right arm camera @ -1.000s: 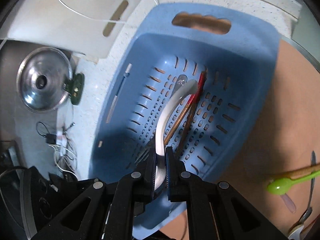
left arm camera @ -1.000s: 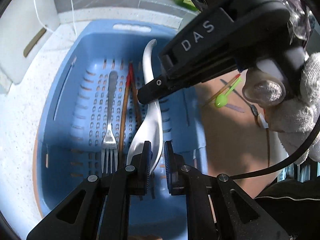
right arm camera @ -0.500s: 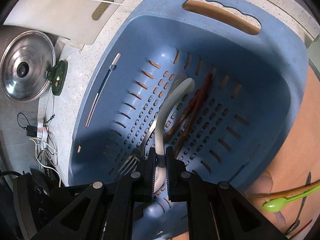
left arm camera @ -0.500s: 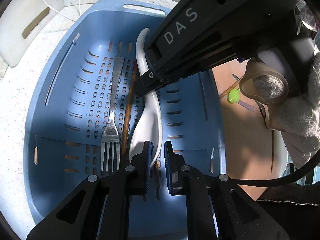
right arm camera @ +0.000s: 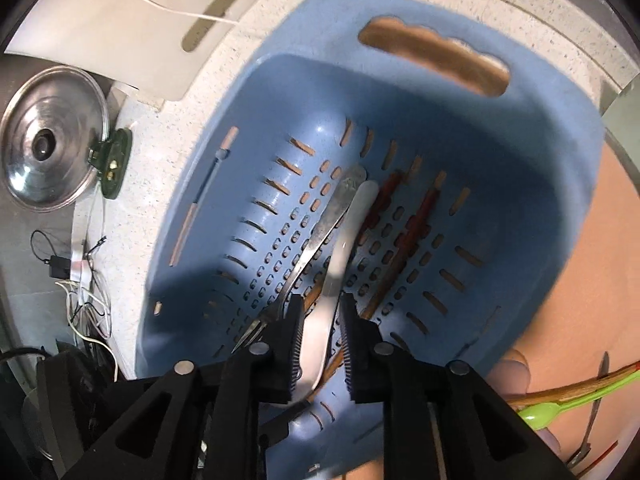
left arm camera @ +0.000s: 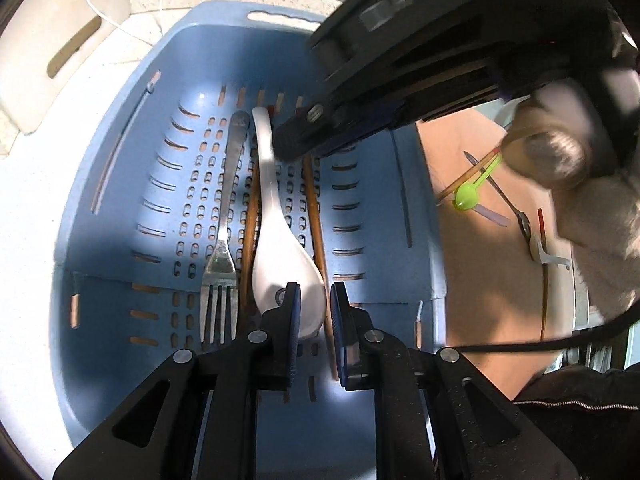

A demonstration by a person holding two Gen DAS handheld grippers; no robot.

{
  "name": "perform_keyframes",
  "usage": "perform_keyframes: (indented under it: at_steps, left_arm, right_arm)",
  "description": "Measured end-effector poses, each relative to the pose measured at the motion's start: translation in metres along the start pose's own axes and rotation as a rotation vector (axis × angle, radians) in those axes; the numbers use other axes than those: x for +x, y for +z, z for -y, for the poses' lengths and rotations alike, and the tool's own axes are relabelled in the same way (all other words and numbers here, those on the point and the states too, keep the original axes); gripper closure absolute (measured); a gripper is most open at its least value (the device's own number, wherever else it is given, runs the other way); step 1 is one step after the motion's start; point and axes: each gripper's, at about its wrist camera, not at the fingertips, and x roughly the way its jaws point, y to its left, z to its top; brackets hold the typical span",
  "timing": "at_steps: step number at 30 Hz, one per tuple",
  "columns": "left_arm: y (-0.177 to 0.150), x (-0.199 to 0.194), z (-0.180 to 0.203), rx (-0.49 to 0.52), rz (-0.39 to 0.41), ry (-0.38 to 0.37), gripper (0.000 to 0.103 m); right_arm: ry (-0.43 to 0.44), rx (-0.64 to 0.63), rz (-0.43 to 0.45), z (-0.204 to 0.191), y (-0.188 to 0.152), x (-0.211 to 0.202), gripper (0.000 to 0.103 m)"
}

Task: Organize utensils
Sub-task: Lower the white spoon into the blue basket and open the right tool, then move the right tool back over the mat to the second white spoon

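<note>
A blue slotted basket [left arm camera: 120,320] [right arm camera: 520,160] holds a steel fork [left arm camera: 224,240] [right arm camera: 320,228], a white ceramic spoon [left arm camera: 276,248] [right arm camera: 348,232] and brown chopsticks [left arm camera: 314,200] [right arm camera: 404,248]. My right gripper [right arm camera: 322,320] [left arm camera: 296,140] is low in the basket with its jaws opening. The spoon's handle runs between them with a gap on each side. My left gripper [left arm camera: 316,312] hovers over the spoon's bowl. Its jaws are opening from a narrow gap and grip nothing.
A green spoon [left arm camera: 466,198] [right arm camera: 540,414] and other utensils lie on the brown mat right of the basket. A white cutting board [left arm camera: 60,40] [right arm camera: 140,20], a steel pot lid [right arm camera: 52,140] and cables [right arm camera: 80,280] sit on the speckled counter to the left.
The right jaws have parted from the spoon's handle, and the spoon now lies flat in the basket. One chopstick now shows on the spoon's right. Both grippers sank slightly towards the basket floor.
</note>
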Motion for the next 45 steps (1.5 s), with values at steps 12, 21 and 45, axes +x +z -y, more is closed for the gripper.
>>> perform_keyframes:
  at_steps: [12,21,45]
  left_arm:
    - [0.006,-0.038,0.041,0.098,0.109,0.03,0.089]
    - [0.02,-0.027,0.108,0.295,0.111,0.006,0.081]
    - [0.047,0.075,0.285,0.741,-0.098,-0.168,0.076]
  right_arm:
    - [0.122,0.039,0.251,0.053,-0.054,-0.118,0.071]
    - [0.049,0.124,0.468,0.137,-0.138,-0.178,0.049]
    - [0.125,0.743,0.502,0.308,-0.346,-0.156,0.047]
